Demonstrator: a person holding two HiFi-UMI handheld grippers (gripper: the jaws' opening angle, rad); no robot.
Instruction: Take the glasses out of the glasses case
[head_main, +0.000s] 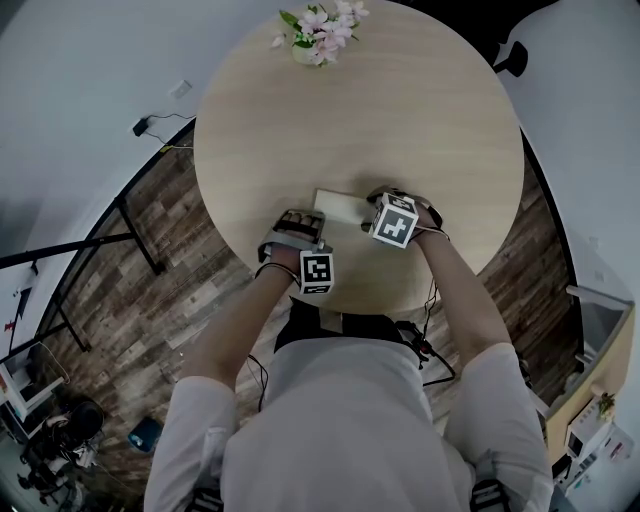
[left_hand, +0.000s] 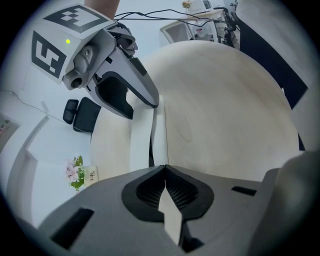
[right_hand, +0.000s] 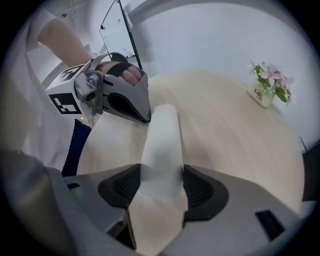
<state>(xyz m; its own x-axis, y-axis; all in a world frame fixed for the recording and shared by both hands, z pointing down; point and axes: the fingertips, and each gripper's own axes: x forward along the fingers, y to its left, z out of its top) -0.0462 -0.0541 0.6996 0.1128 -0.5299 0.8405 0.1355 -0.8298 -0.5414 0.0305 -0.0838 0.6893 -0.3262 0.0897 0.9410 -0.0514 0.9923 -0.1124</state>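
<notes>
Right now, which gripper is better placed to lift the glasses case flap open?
Left, probably. The left gripper has its fingers shut on a thin flap edge of the glasses case, beside a dark seam gap. The right gripper clamps the case body, so it serves better as the anchor.

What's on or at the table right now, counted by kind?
glasses case: 1
flower pot: 1
hand-held grippers: 2, the left hand-held gripper and the right hand-held gripper, both shut on the case
Total: 4

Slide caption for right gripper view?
Right gripper clamps one end of white oblong glasses case on round pale wooden table; left gripper at far end.
</notes>
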